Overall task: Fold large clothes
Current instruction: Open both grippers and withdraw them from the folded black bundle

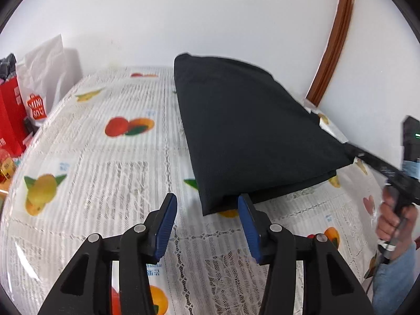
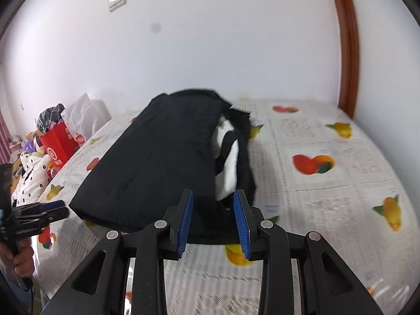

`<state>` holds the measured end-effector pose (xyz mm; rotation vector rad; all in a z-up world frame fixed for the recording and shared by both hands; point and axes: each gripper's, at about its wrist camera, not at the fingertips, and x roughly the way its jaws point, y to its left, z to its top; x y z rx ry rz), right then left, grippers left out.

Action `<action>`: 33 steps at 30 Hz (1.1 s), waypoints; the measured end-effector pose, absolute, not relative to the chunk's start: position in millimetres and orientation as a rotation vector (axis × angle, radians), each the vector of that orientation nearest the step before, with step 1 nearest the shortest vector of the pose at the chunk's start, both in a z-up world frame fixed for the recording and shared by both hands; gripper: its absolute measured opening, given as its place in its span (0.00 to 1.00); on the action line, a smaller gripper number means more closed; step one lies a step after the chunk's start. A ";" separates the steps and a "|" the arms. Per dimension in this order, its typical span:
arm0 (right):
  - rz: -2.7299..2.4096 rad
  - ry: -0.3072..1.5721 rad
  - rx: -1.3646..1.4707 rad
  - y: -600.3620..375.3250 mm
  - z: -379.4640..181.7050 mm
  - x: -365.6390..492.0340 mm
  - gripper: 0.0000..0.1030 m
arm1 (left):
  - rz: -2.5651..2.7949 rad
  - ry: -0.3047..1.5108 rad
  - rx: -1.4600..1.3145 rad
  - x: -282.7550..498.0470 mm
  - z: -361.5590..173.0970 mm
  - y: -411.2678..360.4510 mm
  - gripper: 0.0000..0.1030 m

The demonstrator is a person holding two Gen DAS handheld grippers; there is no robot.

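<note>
A black garment [image 1: 244,126] lies folded into a long slab on the table with the fruit-print lace cloth [image 1: 105,173]. My left gripper [image 1: 207,204] is open and empty, just short of the garment's near corner. In the right wrist view the same garment [image 2: 157,162] shows a white lining [image 2: 231,162] at its right fold. My right gripper [image 2: 214,202] is open and empty, its fingers at the garment's near edge. The right gripper also shows at the right in the left wrist view [image 1: 367,157], and the left gripper at the left in the right wrist view [image 2: 52,210].
A red MINISO bag [image 1: 10,115] and a white plastic bag [image 1: 44,73] stand at the table's left end. More bags and a spotted white cloth [image 2: 29,176] lie past that end. A white wall and a brown door frame [image 1: 333,42] lie behind.
</note>
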<state>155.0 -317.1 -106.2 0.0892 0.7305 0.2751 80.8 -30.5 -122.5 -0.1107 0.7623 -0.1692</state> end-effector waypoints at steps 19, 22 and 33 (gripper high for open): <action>0.093 0.834 0.022 -310.9 -107.1 128.9 0.11 | -0.105 0.835 -0.105 107.5 -125.3 -53.1 0.45; 0.076 0.845 0.035 -302.0 -97.9 118.4 0.28 | -0.097 0.818 -0.103 94.7 -114.8 -53.9 0.45; 0.043 0.777 0.085 -275.6 -36.4 52.9 0.62 | -0.069 0.715 -0.076 21.4 -58.4 -48.2 0.64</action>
